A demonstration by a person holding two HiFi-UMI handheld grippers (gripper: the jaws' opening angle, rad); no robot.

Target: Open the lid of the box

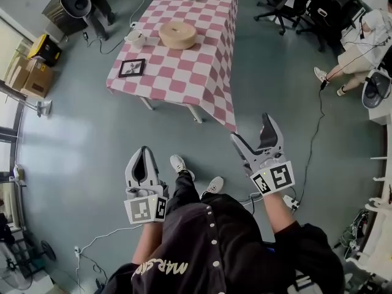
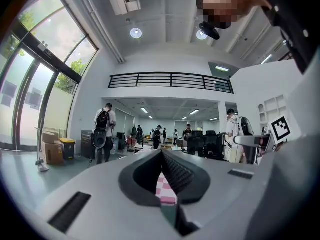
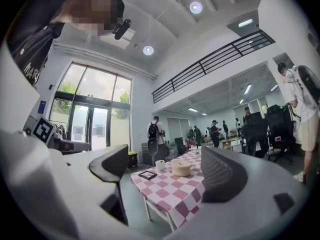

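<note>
A round beige box [image 1: 178, 34] with its lid on sits on the table with the red-and-white checked cloth [image 1: 202, 72], far ahead of me. Both grippers hang over the floor, well short of the table and touching nothing. My left gripper [image 1: 144, 150] is shut with nothing in it; in the left gripper view [image 2: 161, 154] its ribbed pads meet, with a strip of checked cloth showing behind them. My right gripper [image 1: 251, 128] is open and empty. Between its spread jaws the right gripper [image 3: 167, 168] view shows the box [image 3: 181, 167] on the table [image 3: 170, 196].
On the table beside the box are a white cup [image 1: 136, 38] and a black picture frame [image 1: 132, 68]. Office chairs [image 1: 282, 2] and a seated person [image 1: 361, 48] are at the right. A yellow bin [image 1: 44, 49] and cardboard boxes stand at the left. Cables trail across the floor.
</note>
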